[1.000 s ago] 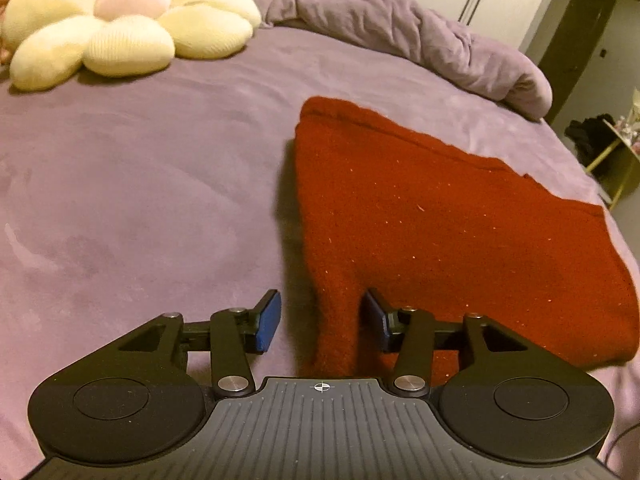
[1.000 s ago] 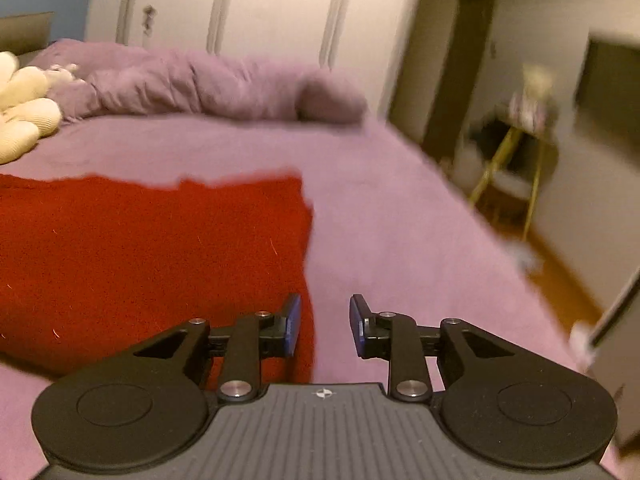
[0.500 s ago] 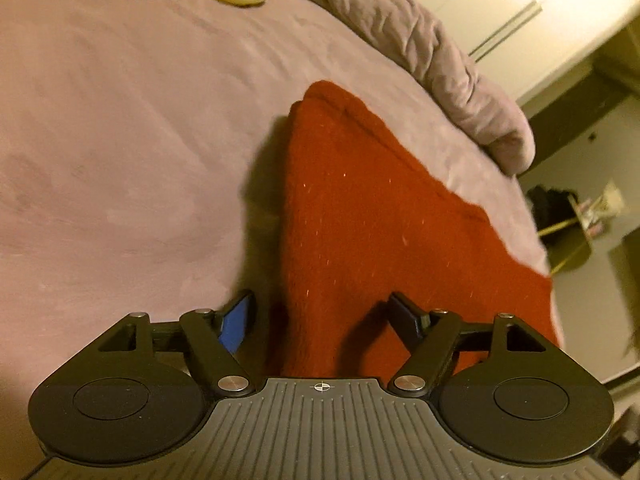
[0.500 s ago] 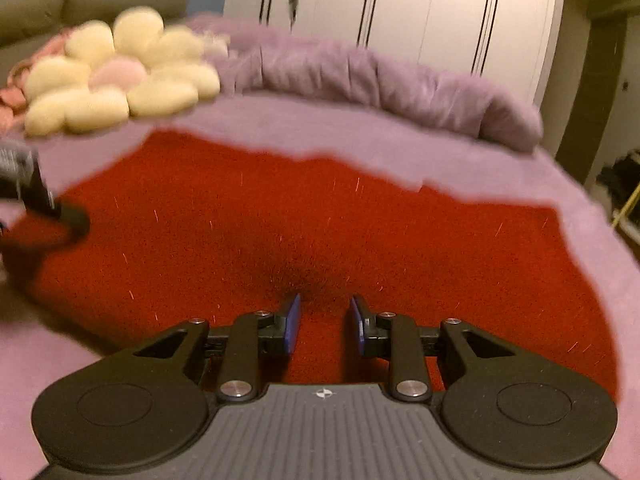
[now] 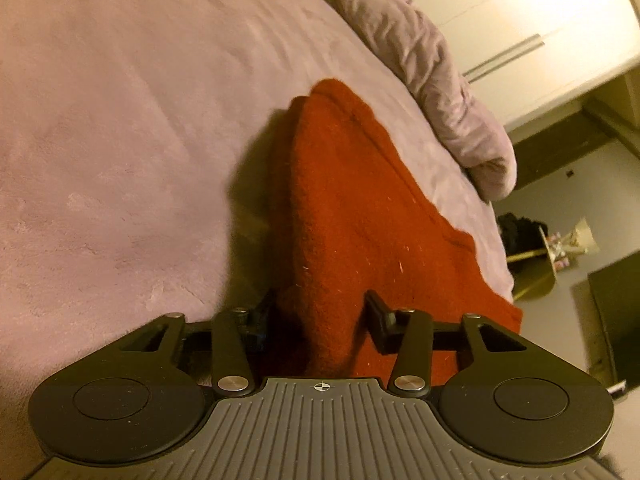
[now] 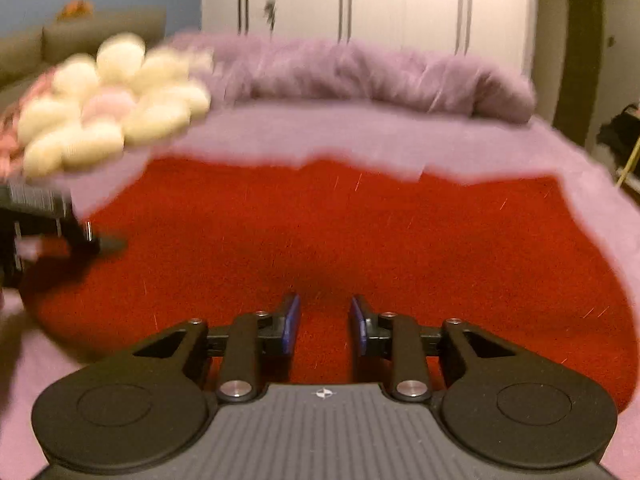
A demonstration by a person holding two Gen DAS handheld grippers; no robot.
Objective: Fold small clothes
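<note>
On the left, our left gripper (image 5: 318,322) has its jaws spread wide with a raised fold of the fuzzy red knitted garment (image 5: 360,208) standing between them. Its left fingertip (image 5: 262,320) sits just beside the outer edge of that fold, and the right one presses into the cloth on the other side. We cannot tell whether the cloth is pinched yet; the jaws look released. Ahead of this gripper the garment runs away in a narrowing ridge, with the lilac plush bed cover (image 5: 120,140) to its left and a bunched lilac duvet (image 5: 432,76) ahead to the right.

Moving right, our right gripper (image 6: 323,330) hangs over the near middle of the same red garment (image 6: 360,240), jaws parted with only a narrow gap and nothing between them. The cloth spreads flat ahead and to both sides of it. Far to its left we see the left gripper (image 6: 80,236) at the garment's edge, and beyond that a blurred cream flower-shaped cushion (image 6: 112,108). White wardrobe doors (image 6: 380,0) stand straight ahead.
</note>
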